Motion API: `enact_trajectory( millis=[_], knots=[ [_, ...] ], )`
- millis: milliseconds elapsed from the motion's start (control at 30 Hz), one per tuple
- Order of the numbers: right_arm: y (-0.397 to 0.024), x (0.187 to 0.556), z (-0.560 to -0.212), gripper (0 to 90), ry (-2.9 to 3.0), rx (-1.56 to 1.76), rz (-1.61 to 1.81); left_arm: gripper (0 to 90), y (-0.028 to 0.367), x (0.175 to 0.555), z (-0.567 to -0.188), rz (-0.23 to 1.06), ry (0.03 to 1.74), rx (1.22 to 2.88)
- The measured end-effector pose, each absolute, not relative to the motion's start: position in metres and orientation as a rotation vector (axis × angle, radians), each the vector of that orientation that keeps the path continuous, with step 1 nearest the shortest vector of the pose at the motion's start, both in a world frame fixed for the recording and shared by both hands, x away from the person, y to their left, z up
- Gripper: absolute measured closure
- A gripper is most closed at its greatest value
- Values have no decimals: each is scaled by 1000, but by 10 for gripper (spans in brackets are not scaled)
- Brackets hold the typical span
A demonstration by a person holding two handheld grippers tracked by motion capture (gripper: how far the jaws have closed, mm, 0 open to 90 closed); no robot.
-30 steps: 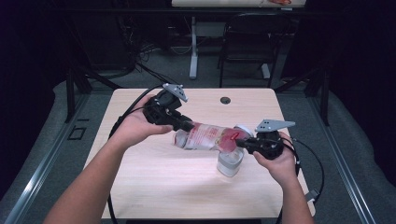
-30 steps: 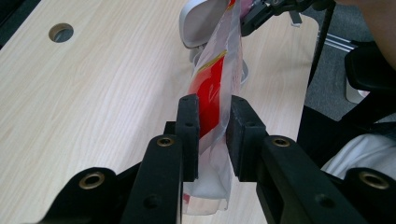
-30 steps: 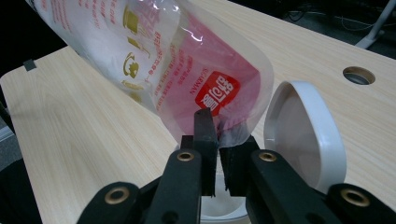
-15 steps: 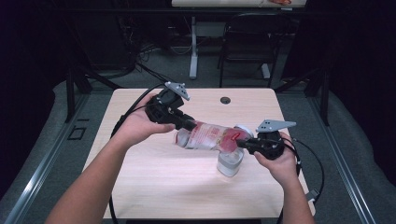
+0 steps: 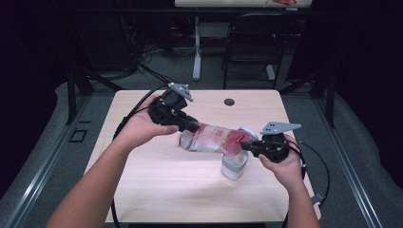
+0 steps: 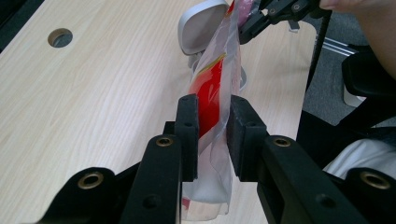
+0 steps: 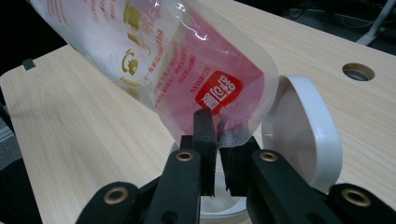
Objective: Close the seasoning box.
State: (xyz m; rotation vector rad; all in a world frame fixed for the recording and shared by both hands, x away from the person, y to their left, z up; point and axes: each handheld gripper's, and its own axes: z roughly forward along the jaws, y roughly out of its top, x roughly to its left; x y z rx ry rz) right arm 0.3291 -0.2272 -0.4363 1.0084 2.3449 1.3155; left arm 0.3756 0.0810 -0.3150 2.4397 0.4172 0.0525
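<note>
Nearest the person, the right gripper (image 5: 253,147) has its jaws pressed together on the lower corner of a clear plastic pouch (image 5: 216,139) printed in red and pink. In the right gripper view that pinched corner hangs directly over the mouth of a white container (image 7: 219,205) with its hinged lid (image 7: 303,128) standing open behind it. The container stands on the light wood table (image 5: 157,190), under the right gripper.

Compared with a second ago, the pouch has been tipped a little more: the left end has risen slightly while the right end stays over the container. This looks like pouring or refilling from pouch into container, with the steeper tilt sending the contents toward the low corner. Whether that corner is cut open cannot be told.

Farther along, the left gripper (image 5: 187,124) pinches the pouch's upper end between its pads (image 6: 189,121), jaws closed on the film, holding it clear of the table.

Beyond them the tabletop is bare apart from a round cable hole (image 5: 229,101) near the far edge. Past the table stand a dark chair (image 5: 252,52) and a white desk leg (image 5: 196,47), well apart. The open lid, just beside the pouch's low corner, is the one thing that could catch it
</note>
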Motion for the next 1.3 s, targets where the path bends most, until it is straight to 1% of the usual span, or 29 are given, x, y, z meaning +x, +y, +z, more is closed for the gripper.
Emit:
enact_trajectory(
  millis=[1300],
  knots=[
    [-230,329,-438,856,2344,1030,1308,757,73,374,-311,67,394,2438]
  ],
)
